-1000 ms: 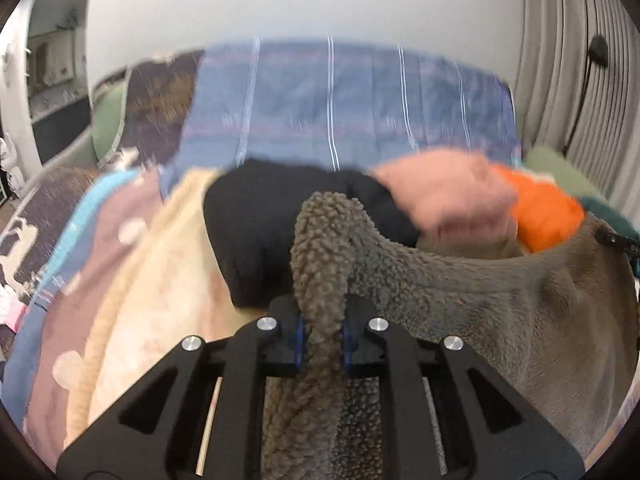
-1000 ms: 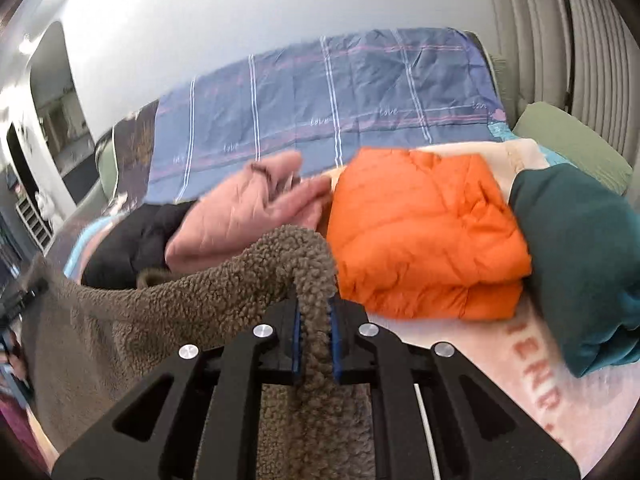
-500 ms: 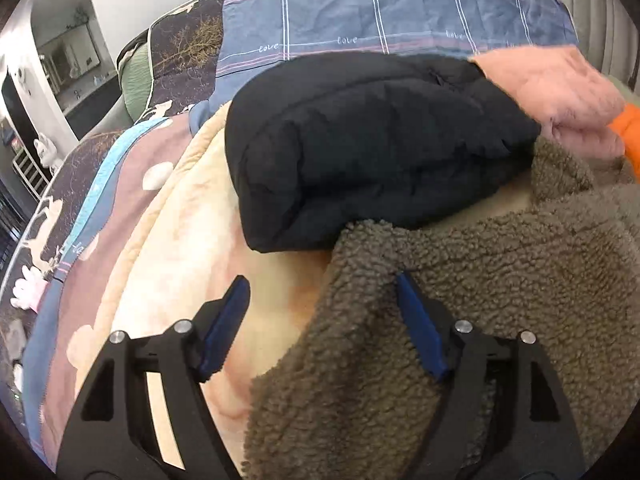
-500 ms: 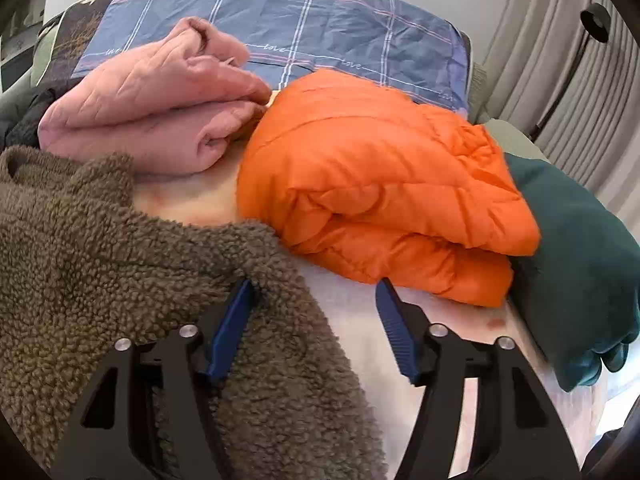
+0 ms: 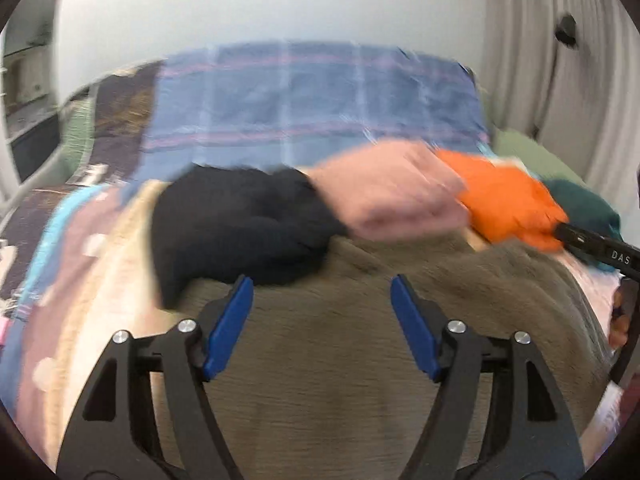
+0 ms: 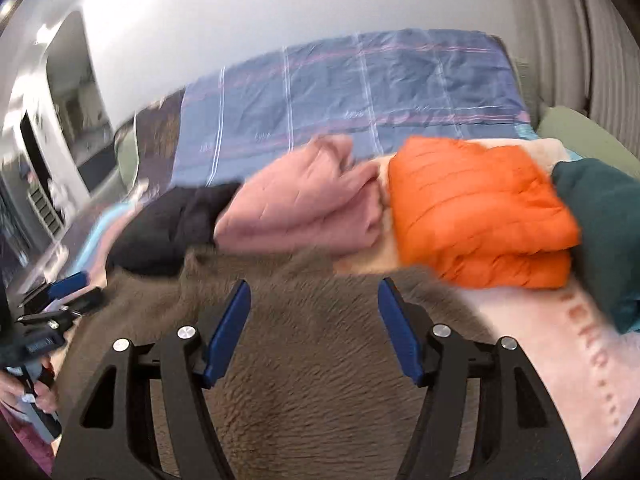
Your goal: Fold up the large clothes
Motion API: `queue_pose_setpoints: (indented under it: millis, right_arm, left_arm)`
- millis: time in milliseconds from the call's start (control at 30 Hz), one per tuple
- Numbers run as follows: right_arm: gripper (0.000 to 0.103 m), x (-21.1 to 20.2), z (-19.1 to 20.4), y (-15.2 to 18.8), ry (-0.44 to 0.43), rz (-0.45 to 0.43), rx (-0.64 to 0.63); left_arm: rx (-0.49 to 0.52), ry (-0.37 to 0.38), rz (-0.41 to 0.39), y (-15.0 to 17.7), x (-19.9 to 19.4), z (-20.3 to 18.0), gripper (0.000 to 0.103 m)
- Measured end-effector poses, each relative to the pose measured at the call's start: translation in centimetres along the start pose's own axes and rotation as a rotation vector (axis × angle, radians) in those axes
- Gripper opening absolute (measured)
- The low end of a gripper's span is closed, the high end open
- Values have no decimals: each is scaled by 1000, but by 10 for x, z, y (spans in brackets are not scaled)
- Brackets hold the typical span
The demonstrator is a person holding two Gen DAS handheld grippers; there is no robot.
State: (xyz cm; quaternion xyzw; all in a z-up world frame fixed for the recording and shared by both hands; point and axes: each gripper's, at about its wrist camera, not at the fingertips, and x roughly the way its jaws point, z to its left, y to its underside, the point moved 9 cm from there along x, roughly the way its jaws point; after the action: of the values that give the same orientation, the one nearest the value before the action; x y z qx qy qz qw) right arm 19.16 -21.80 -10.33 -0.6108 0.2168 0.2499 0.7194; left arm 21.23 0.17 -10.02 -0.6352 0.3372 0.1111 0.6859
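A brown fleece garment [image 5: 340,360] lies spread on the bed in front of both grippers; it also shows in the right wrist view [image 6: 312,380]. My left gripper [image 5: 322,300] is open and empty above the fleece, near its far edge. My right gripper [image 6: 314,302] is open and empty above the same fleece. The right gripper's tip shows at the right edge of the left wrist view [image 5: 600,244]. The left gripper shows at the left edge of the right wrist view [image 6: 60,304]. Both views are motion-blurred.
Folded clothes lie in a row beyond the fleece: a black one [image 5: 240,220], a pink one [image 5: 392,196], an orange puffer [image 6: 476,208] and a dark green one [image 6: 604,220]. A blue checked quilt [image 5: 312,108] lies behind. Curtains [image 6: 600,40] hang at the right.
Both grippers held bunched fleece one second ago, then opened and let it go onto the bed. Both have since pulled back and up, so more fleece shows.
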Motion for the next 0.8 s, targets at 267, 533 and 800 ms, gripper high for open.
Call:
queue_pose_setpoints:
  millis: [267,533,800]
  right_arm:
    - [69,50,-24,62,79,152,19]
    - [69,36,-19,64,89,134,2]
    - [78,-4,-17,106,132,58,-48]
  left_arm:
    - [146,-172,230,79,80,-32,90]
    - [117,-145,207,82,76,-30,90]
    - [55,-140,139,101,2,6,94]
